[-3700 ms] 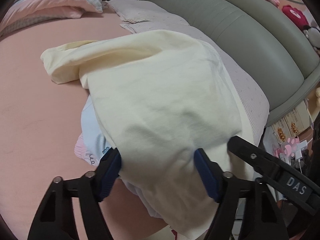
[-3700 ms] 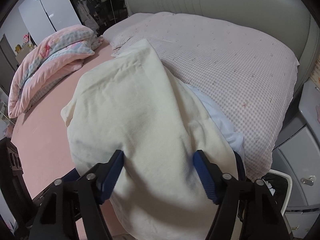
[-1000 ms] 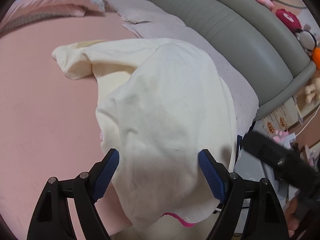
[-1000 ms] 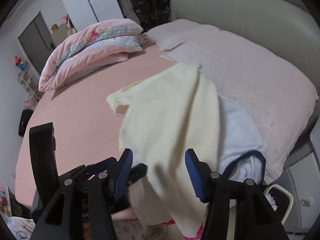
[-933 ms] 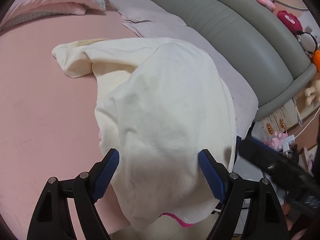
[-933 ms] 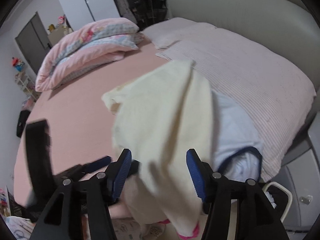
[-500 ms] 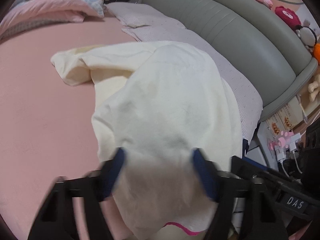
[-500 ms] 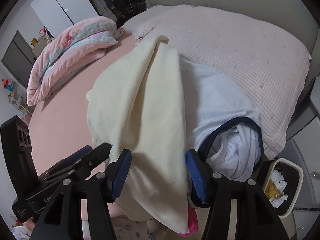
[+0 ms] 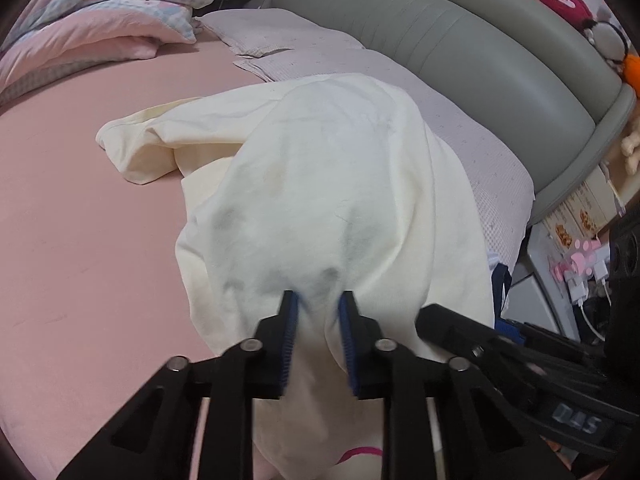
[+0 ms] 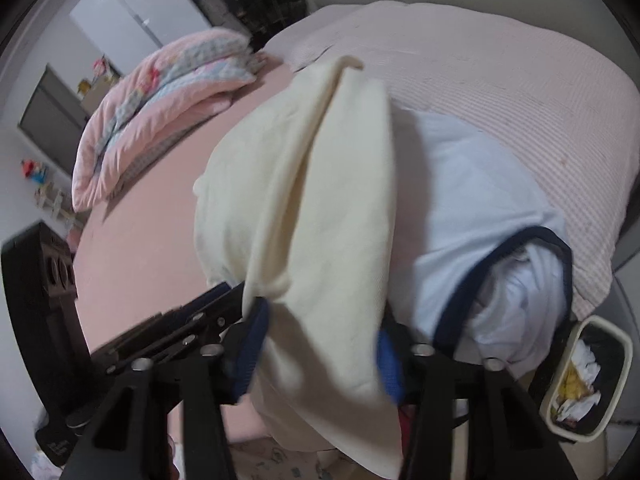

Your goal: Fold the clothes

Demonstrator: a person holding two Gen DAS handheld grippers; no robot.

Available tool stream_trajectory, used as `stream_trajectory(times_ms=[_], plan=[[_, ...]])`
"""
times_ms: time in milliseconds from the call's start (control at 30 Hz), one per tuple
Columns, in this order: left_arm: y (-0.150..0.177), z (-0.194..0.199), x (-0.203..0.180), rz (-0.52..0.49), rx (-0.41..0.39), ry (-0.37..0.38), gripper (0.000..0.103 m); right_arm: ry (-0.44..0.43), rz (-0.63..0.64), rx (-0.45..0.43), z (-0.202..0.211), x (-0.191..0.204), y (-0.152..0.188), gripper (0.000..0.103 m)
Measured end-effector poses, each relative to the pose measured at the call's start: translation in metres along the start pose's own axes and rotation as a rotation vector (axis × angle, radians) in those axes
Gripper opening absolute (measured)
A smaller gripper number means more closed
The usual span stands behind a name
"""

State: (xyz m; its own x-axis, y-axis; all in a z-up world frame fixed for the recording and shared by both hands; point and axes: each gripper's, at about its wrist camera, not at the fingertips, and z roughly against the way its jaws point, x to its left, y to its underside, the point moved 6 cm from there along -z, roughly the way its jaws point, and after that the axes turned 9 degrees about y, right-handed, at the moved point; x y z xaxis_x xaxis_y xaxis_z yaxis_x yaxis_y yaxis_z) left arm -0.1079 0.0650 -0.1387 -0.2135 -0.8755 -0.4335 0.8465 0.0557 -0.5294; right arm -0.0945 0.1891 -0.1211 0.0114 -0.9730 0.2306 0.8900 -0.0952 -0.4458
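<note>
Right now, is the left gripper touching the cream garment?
Touching. In the left wrist view the left gripper has both blue-padded fingers closed onto a bunched fold of the cream garment, with cloth pinched between them.

Both wrist cameras look down close over the bed (image 9: 80,240), sharing the cream garment (image 9: 320,200) toward 12 o'clock.

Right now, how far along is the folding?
Early. Nothing looks folded. In hand: left gripper has pinched the cream garment at its near edge; right gripper straddles it, open. Left: the whole fold, plus the light blue garment crumpled underneath.
</note>
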Motion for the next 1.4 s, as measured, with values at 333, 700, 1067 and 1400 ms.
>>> stream_trajectory(times_ms=[333,700,1067,1400], plan=[[0.001,0.012,-0.005,-0.005,0.007,-0.043,0.018,0.024,0.047,0.012,0.005,0.011,-0.002,0.01],[-0.003,0.044,0.018,0.096,0.0,0.064,0.066,-0.053,0.071,0.01,0.024,0.029,-0.015,0.01],[0.01,0.051,-0.003,-0.053,0.006,0.019,0.069,-0.033,0.079,0.04,0.028,0.053,-0.018,0.01],[0.007,0.072,-0.013,-0.021,-0.026,0.161,0.069,-0.014,0.093,0.054,0.036,0.06,-0.019,0.011]])
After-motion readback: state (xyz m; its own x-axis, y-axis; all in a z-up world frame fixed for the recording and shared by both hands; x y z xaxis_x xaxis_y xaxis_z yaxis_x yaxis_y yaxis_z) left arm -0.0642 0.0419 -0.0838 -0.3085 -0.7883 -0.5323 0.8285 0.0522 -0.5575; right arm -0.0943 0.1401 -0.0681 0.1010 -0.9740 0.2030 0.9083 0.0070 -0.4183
